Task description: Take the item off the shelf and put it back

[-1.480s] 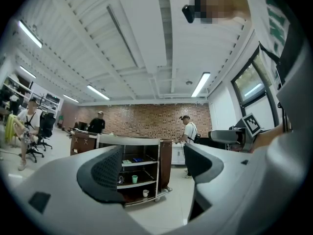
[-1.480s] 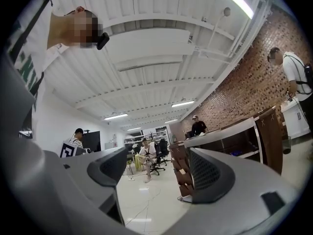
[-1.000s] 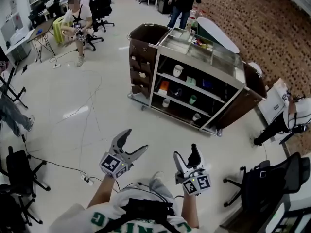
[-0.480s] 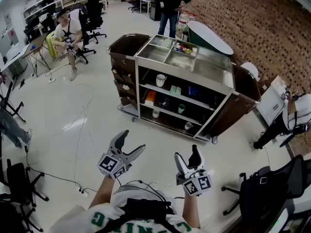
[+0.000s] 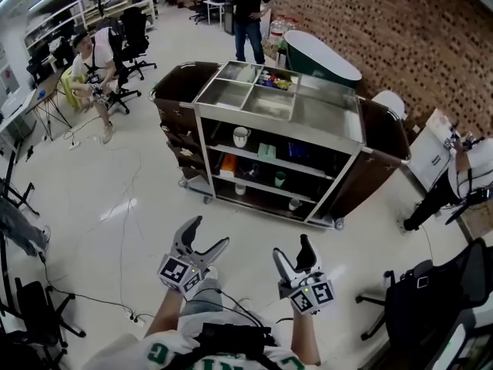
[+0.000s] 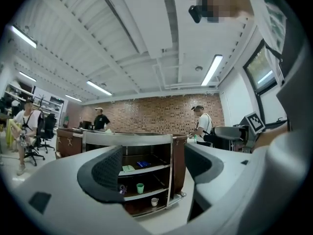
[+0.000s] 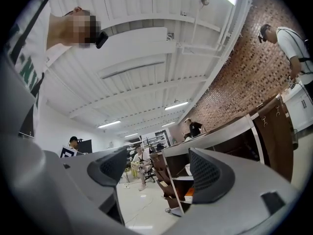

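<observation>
A metal and brown shelf cart (image 5: 323,122) stands on the floor ahead of me. Its open shelves hold a white mug (image 5: 241,136), a green box (image 5: 266,151), an orange item (image 5: 226,164), a green cup (image 5: 280,179) and small white cups (image 5: 294,203). My left gripper (image 5: 208,233) is open and empty, well short of the cart. Beside it my right gripper (image 5: 293,249) is also open and empty. In the left gripper view the gripper (image 6: 154,168) frames the green cup (image 6: 140,187). In the right gripper view the gripper (image 7: 156,173) frames the cart's left end (image 7: 220,131).
A person sits at the back left (image 5: 88,48), another stands behind the cart (image 5: 248,2), and a third is at the right (image 5: 462,183). Office chairs (image 5: 431,299) (image 5: 31,314) flank me. Cables (image 5: 115,206) lie on the floor. A green tub (image 5: 322,56) stands by the brick wall.
The cart has shifted left and grown nearer in the head view as I came closer. Both grippers stay open and held in front of me.
</observation>
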{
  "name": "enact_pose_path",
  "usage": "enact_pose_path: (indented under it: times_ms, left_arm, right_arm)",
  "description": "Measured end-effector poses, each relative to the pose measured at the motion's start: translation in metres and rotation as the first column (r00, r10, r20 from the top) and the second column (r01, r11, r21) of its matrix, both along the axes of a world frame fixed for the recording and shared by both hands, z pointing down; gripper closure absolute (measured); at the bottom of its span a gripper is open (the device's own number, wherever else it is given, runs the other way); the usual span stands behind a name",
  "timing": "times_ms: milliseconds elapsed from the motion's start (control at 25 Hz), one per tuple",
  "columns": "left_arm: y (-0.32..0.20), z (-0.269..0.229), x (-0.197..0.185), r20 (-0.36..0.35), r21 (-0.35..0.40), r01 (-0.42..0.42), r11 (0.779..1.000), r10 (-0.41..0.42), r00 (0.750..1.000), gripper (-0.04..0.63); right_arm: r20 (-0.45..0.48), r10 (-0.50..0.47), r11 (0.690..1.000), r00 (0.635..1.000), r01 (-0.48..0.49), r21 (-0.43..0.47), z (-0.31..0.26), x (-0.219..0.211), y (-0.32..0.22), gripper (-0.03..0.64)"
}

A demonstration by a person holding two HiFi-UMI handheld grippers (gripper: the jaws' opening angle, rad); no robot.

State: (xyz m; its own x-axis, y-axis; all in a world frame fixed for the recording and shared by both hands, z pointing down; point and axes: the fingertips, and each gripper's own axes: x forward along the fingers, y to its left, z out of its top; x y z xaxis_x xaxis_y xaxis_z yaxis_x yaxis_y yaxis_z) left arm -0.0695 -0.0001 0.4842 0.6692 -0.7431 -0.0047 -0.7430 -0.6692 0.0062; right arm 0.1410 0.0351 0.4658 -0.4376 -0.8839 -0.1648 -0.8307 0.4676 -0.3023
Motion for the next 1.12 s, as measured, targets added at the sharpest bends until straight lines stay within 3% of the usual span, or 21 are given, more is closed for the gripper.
enact_pose_path:
  times_ms: [280, 800, 960, 1120]
  left_arm:
    - [-0.06, 0.009, -0.005, -0.024, -0.011, -0.086, 0.996, 0.086, 0.996, 0.221]
    - [-0.166, -0.023, -0.08, -0.053, 0.084, -0.131, 0.988, 0.136, 0.989, 0.221]
    - [-0.183, -0.025, -0.084, -0.05, 0.087, -0.155, 0.984, 0.16, 0.986, 0.221]
    - [-0.195, -0.027, -0.079, -0.068, 0.095, -0.136, 0.986, 0.143, 0.987, 0.229]
  right_arm:
    - [-0.008, 0.067, 0.997, 0.998, -0.068, -0.03, 0.007, -0.015, -0.049, 0.207]
    - [-0.054, 0.094, 0.993, 0.994, -0.09, 0.073, -0.034, -0.113, -0.154, 0.207]
    - [-0.103, 0.14, 0.987, 0.985, -0.132, 0.088, -0.036, -0.114, -0.163, 0.207]
    - [-0.092, 0.2, 0.977, 0.975, -0.192, 0.097, -0.042, -0.089, -0.172, 0.207]
